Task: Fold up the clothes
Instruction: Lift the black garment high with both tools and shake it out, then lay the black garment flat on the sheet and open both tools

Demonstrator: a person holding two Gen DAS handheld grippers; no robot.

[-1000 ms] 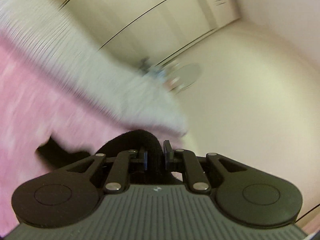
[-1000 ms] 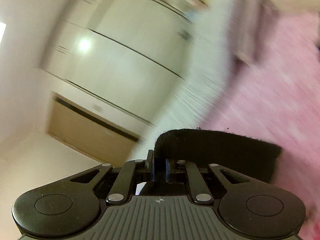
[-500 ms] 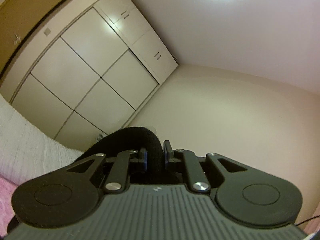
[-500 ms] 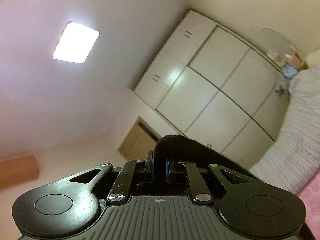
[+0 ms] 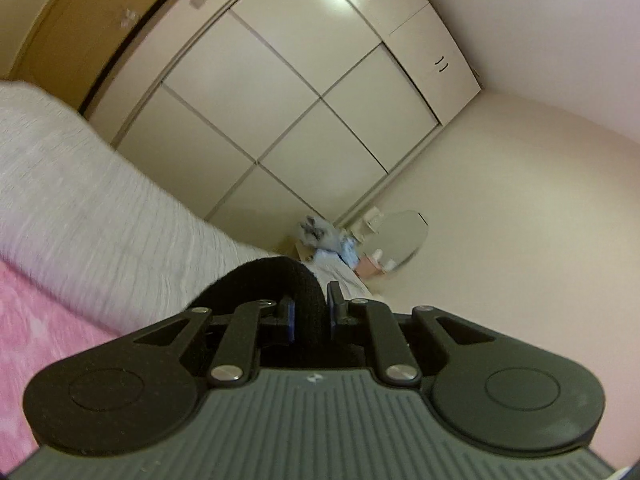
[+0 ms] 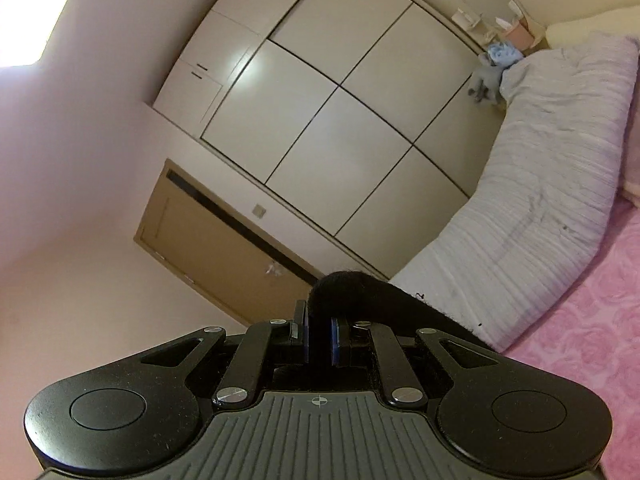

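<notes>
**Both hand-held grippers clamped and tipped upward**

My left hand-held gripper has its two fingers drawn close together, pinching a fold of black cloth that bulges up ahead of the fingertips. My right hand-held gripper is pinched the same way on the black cloth, which trails off to its right. Both grippers are tilted and rolled sideways.

Pink rose-patterned bed (a rolled white quilt on it)
</notes>
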